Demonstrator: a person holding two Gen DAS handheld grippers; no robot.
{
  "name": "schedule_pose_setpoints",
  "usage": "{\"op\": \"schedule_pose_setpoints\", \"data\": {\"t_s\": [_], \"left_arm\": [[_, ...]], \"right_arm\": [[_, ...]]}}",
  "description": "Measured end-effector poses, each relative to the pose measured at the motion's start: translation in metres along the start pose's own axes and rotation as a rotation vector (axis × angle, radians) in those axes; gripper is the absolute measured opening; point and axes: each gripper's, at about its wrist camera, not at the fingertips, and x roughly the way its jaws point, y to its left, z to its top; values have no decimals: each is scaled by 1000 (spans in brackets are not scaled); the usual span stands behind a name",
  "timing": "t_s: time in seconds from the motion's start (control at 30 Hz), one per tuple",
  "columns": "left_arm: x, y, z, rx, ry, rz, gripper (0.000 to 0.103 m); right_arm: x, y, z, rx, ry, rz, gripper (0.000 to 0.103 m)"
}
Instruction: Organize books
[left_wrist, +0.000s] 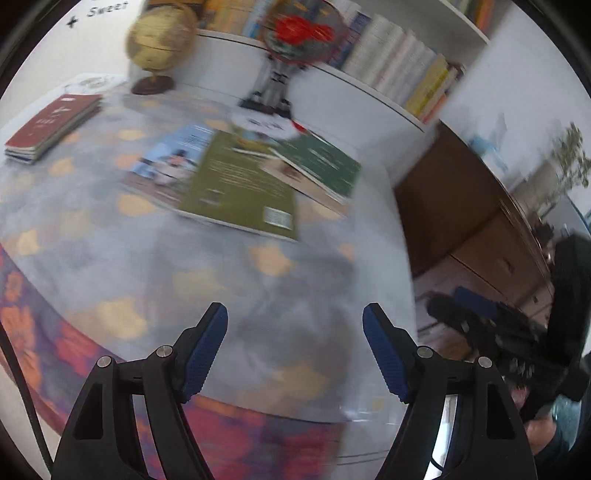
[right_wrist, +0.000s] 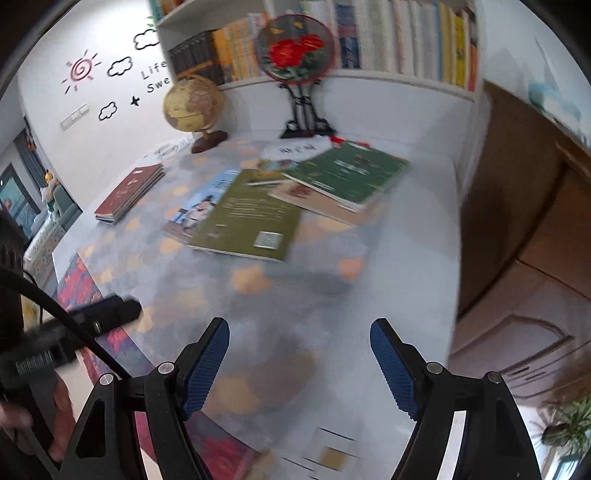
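Several books lie loose in a heap at the back of the table (left_wrist: 221, 280): an olive-green book (left_wrist: 240, 184) (right_wrist: 251, 218) on top of a blue-covered one (left_wrist: 170, 155) (right_wrist: 203, 203), and a dark green book (left_wrist: 321, 162) (right_wrist: 351, 170) on a tan one. A small stack with a red cover (left_wrist: 51, 125) (right_wrist: 129, 192) lies apart at the far left. My left gripper (left_wrist: 295, 317) is open over bare tablecloth, well short of the books. My right gripper (right_wrist: 299, 325) is open too, with nothing between its fingers. Both views are blurred.
A globe (right_wrist: 192, 103) and a round red-flower fan on a stand (right_wrist: 295, 51) stand behind the books, below a filled bookshelf (right_wrist: 388, 37). A wooden cabinet (left_wrist: 461, 206) lies past the table's right edge. A floral mat (left_wrist: 55, 332) covers the near-left corner.
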Motion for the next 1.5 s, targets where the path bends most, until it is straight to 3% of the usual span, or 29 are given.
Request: {"op": "schedule_pose_setpoints", "data": {"t_s": [0.17,0.33,0.47,0.63,0.77,0.83,1.0,1.07,1.17,1.23,1.37,1.43,1.5], "left_arm": [[4,-31,9,64,11,22,74],[32,-23,49,78,-11,21,74],[66,-16,89,94,4,16,74],[123,-11,144,88,80,-11,74],[181,-11,187,105,117,59,74],[205,-10,211,97,97,114,74],[248,0,254,20,56,144,74],[262,4,264,1,54,158,74],[278,7,268,-71,90,91,74],[287,5,264,-103,134,29,74],[283,-9,253,-80,144,9,74],[278,-13,245,-98,157,-24,74],[275,-17,240,-93,150,-10,74]], "right_arm": [[2,-40,26,103,27,121,77],[28,-49,46,137,70,59,77],[63,-54,62,96,181,53,77],[96,-71,100,98,155,28,77],[146,-108,133,197,196,38,77],[174,-130,149,253,194,74,77],[221,-164,186,306,173,76,77],[228,-173,196,322,149,91,75],[240,-174,207,287,152,103,48],[245,-175,212,274,161,111,46],[242,-168,219,203,138,125,44],[240,-158,220,120,132,94,43],[242,-160,219,120,147,68,44]]}}
